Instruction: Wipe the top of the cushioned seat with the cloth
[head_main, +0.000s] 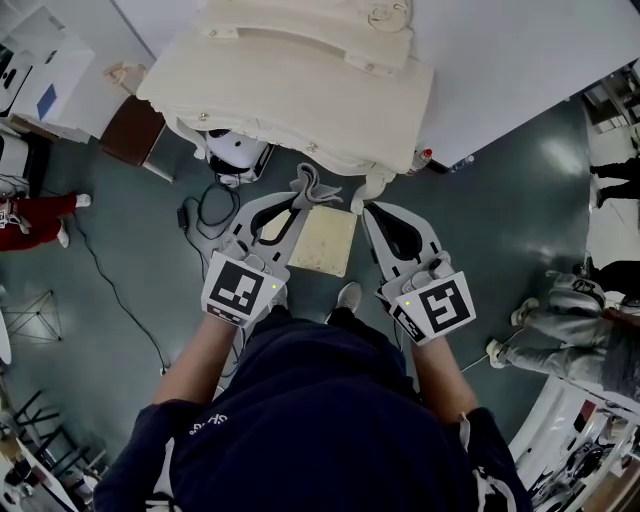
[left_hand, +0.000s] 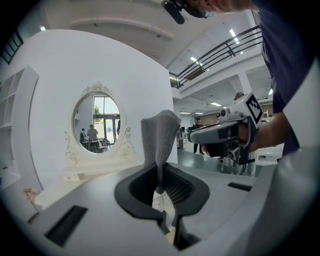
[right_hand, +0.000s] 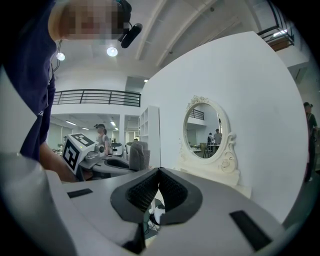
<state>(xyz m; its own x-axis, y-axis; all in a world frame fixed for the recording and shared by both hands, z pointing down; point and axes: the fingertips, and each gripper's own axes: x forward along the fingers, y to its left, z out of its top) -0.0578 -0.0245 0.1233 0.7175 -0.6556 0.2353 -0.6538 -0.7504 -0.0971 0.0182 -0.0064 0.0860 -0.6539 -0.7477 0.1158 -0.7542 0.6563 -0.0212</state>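
Observation:
In the head view the cushioned seat, a cream square stool top, lies below and between my two grippers. My left gripper is shut on a grey cloth that sticks up past its tips, above the seat's far left corner. The left gripper view shows the cloth standing upright out of the closed left gripper. My right gripper is shut with nothing in it, over the seat's far right side. In the right gripper view the right gripper is closed, with the cloth to its left.
A cream dressing table with an oval mirror stands just beyond the seat, against a white wall. Under it sit a white device and black cables. A brown box is at left. People stand at the edges.

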